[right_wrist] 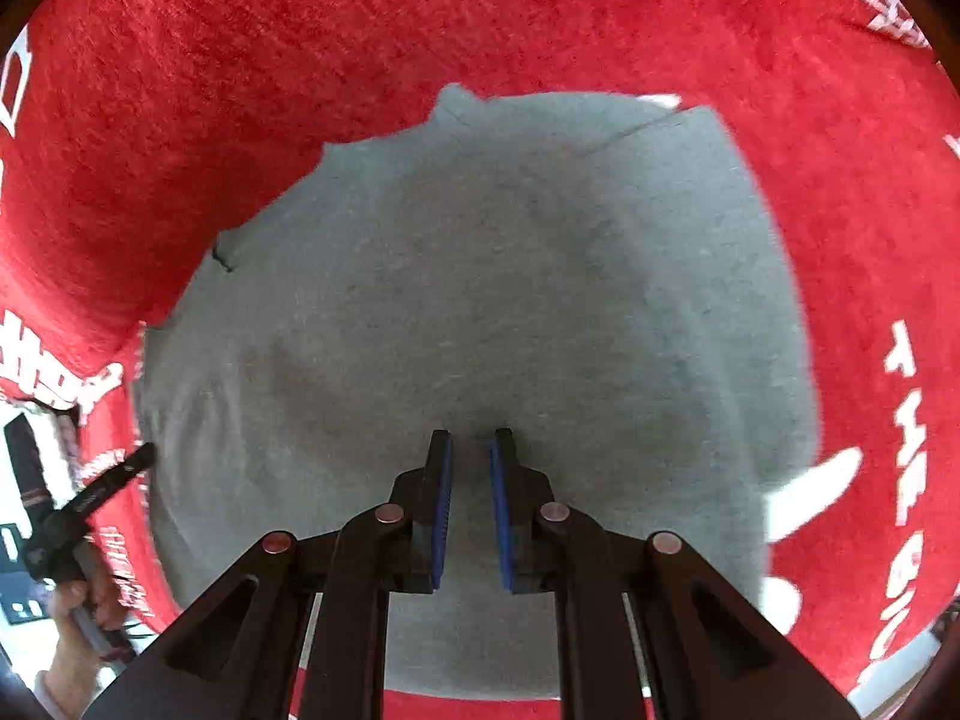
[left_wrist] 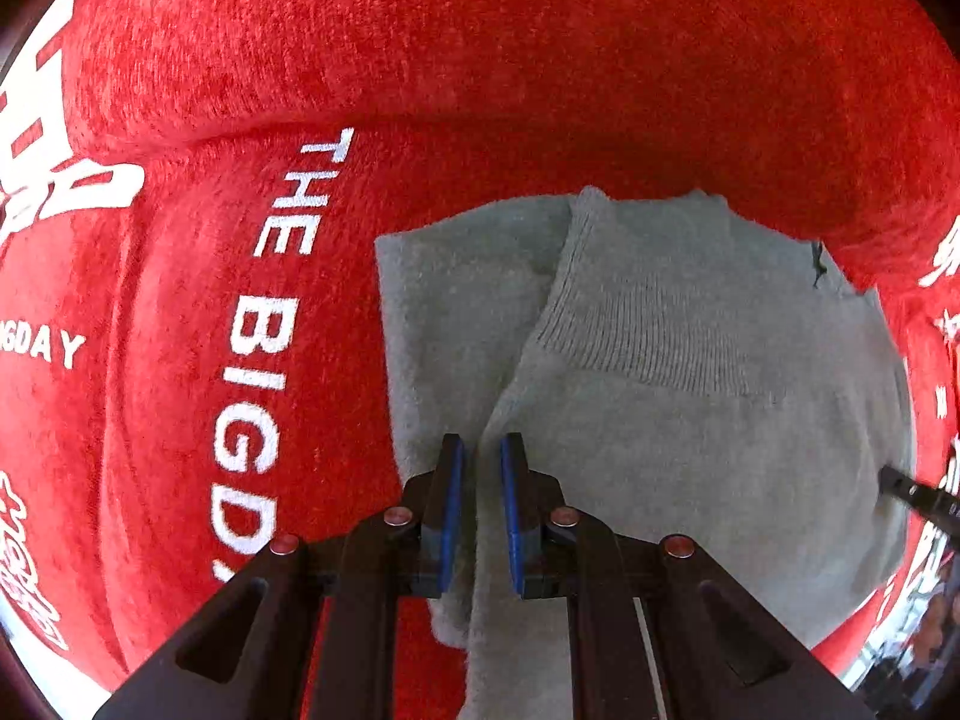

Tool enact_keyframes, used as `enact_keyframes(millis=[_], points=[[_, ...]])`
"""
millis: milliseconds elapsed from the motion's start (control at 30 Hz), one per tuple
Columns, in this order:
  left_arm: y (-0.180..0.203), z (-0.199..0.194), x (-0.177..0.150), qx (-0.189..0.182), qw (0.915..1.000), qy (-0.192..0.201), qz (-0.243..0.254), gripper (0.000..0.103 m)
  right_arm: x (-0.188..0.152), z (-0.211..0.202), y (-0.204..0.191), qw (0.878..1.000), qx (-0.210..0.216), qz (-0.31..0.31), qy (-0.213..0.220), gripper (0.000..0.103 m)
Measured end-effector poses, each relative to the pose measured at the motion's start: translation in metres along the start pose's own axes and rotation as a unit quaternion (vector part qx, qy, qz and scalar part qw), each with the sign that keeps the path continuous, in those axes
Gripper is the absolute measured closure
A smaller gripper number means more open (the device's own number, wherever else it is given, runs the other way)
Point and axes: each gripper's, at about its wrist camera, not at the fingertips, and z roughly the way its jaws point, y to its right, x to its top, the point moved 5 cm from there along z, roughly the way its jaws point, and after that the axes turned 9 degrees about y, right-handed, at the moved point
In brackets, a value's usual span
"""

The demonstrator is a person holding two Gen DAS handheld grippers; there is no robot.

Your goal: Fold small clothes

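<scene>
Grey knit garment (left_wrist: 690, 396) lies on the red cloth (left_wrist: 480, 60) w/ white lettering covering the worktop; in your left wrist view its ribbed band (left_wrist: 648, 330) sits mid-fabric and a fold of the knit runs up toward the camera. Your left gripper (left_wrist: 482, 450) points down steeply, blue-padded fingers (left_wrist: 451, 516) nearly closed, that grey fold running between them, so they're pinching the garment edge. At far right of that view the other tool's tip (left_wrist: 918, 495) shows. Your right gripper (right_wrist: 469, 447) hangs over the garment's flat middle (right_wrist: 480, 276), fingers (right_wrist: 498, 516) nearly closed w/ a narrow gap; can't tell if fabric's caught there.
</scene>
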Motion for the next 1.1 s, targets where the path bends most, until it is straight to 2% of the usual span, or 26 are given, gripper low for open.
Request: enact_keyframes(millis=[100,267,400,467,567,633,800,900,967,1000,1033,1100], points=[[0.0,-0.008,-0.003,0.005,0.9999,-0.005,0.011,0.089,-0.002,-0.011,0.008,1.0,-0.014,0.02,-0.001,0.086],[-0.002,-0.02,-0.016,-0.007,0.9997,-0.025,0.003,0.089,-0.017,-0.029,0.002,0.999,-0.001,0.04,-0.003,0.061],[-0.006,-0.031,-0.025,-0.004,0.9996,-0.028,0.007,0.089,-0.03,-0.039,-0.013,0.999,0.014,0.033,-0.006,0.06],[-0.009,-0.036,-0.029,0.004,0.9995,-0.032,0.009,0.089,-0.04,-0.04,-0.023,0.999,0.026,0.035,-0.012,0.054],[-0.016,-0.044,-0.04,0.008,0.9992,-0.038,-0.001,0.089,-0.055,-0.036,-0.037,0.998,0.043,0.04,-0.027,0.052],[-0.021,-0.051,-0.047,0.012,0.999,-0.042,-0.007,0.088,-0.066,-0.033,-0.046,0.998,0.047,0.038,-0.034,0.052],[-0.034,-0.055,-0.063,0.047,0.9972,-0.057,0.005,0.088,-0.085,-0.032,-0.062,0.997,0.053,0.035,-0.041,0.051],[-0.04,-0.056,-0.073,0.047,0.997,-0.061,-0.001,0.088,-0.095,-0.032,-0.065,0.997,0.05,0.029,-0.05,0.051],[-0.041,-0.055,-0.076,0.049,0.9969,-0.061,-0.007,0.031,-0.098,-0.029,-0.069,0.997,0.049,0.025,-0.052,0.051],[-0.046,-0.058,-0.078,0.067,0.9962,-0.053,-0.014,0.002,-0.1,-0.029,-0.071,0.997,0.05,0.022,-0.052,0.051],[-0.049,-0.062,-0.078,0.074,0.9964,-0.04,-0.015,0.001,-0.101,-0.027,-0.074,0.997,0.051,0.021,-0.052,0.049],[-0.052,-0.066,-0.082,0.071,0.9966,-0.04,-0.009,0.001,-0.104,-0.025,-0.08,0.997,0.053,0.014,-0.053,0.049]])
